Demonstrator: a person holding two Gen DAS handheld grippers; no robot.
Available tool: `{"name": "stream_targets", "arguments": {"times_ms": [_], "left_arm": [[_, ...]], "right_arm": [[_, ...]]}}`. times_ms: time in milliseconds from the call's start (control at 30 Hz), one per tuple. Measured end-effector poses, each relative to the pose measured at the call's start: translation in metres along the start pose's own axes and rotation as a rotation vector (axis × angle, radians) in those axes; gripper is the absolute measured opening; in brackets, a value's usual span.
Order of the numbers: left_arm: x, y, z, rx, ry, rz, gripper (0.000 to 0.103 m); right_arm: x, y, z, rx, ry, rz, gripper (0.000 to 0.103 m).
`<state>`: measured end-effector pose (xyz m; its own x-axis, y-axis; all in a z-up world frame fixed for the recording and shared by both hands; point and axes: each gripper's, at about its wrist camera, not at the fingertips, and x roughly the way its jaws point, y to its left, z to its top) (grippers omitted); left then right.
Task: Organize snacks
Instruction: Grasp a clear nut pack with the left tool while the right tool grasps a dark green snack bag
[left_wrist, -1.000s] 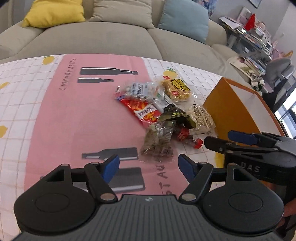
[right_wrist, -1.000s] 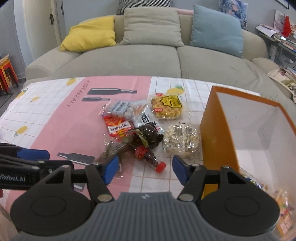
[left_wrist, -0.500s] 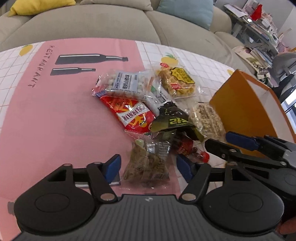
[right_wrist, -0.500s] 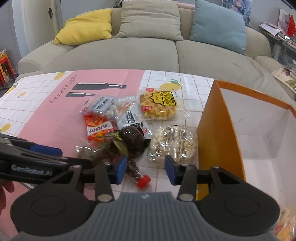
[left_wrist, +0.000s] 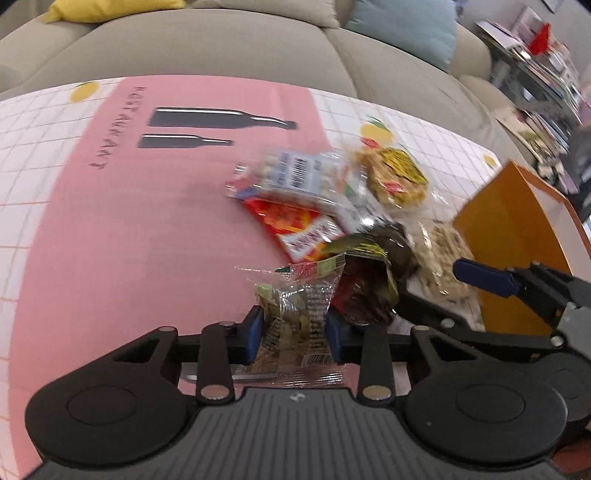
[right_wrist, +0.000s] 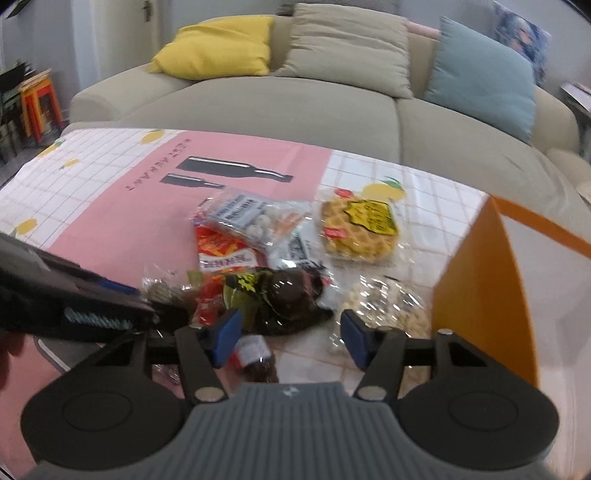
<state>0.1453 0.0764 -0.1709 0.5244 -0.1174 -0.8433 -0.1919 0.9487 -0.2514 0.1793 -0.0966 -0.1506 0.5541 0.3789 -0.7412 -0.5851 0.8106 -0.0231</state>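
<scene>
Most of the snacks lie in a loose heap on the bench (left_wrist: 110, 229), just beside the orange box (right_wrist: 480, 280), so by my judgement the sorting has barely begun; I cannot tell what the box holds.

One clear packet (left_wrist: 295, 314) of greenish-brown bits, crinkly, with a barcode at its near edge, sits between the blue pads of the left gripper (left_wrist: 293, 330), which look pressed against its sides. It seems lifted at its near end, though blur makes that unsure.

Touching it on the right is a dark foil pack (right_wrist: 284, 295) over a small red-capped bottle (right_wrist: 255, 354). Beyond lie a red pack (left_wrist: 295, 229), a bag of white balls (right_wrist: 251, 214), a waffle (right_wrist: 362, 229) and a puffed-grain bag (right_wrist: 388, 306) against the box wall.

Over the bottle, the right gripper (right_wrist: 290, 338) hangs with jaws well apart, holding nothing.
</scene>
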Motion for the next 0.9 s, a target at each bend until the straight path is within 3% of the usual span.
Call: {"name": "stream_targets", "arguments": {"times_ms": [167, 400, 533, 700, 733, 767, 900], "left_arm": [[-0.006, 0.012, 0.005, -0.038, -0.005, 0.004, 0.039], [-0.007, 0.017, 0.007, -0.07, -0.011, 0.0, 0.038], [-0.004, 0.016, 0.006, -0.071, 0.006, 0.002, 0.038], [-0.002, 0.013, 0.001, -0.074, 0.022, -0.014, 0.037], [-0.003, 0.012, -0.001, -0.075, 0.017, -0.014, 0.037], [-0.005, 0.012, -0.001, -0.076, 0.019, -0.016, 0.037], [-0.009, 0.01, -0.003, -0.089, 0.026, -0.025, 0.035]], "right_arm": [[0.015, 0.012, 0.008, -0.064, 0.021, 0.008, 0.077], [0.039, 0.015, 0.019, -0.036, 0.05, 0.008, 0.077], [0.05, 0.008, 0.022, 0.024, 0.072, -0.007, 0.066], [0.057, -0.003, 0.02, 0.102, 0.081, -0.016, 0.06], [0.057, -0.003, 0.02, 0.095, 0.081, -0.021, 0.052], [0.056, -0.002, 0.02, 0.084, 0.081, -0.03, 0.036], [0.055, -0.004, 0.021, 0.076, 0.106, -0.02, 0.034]]}}
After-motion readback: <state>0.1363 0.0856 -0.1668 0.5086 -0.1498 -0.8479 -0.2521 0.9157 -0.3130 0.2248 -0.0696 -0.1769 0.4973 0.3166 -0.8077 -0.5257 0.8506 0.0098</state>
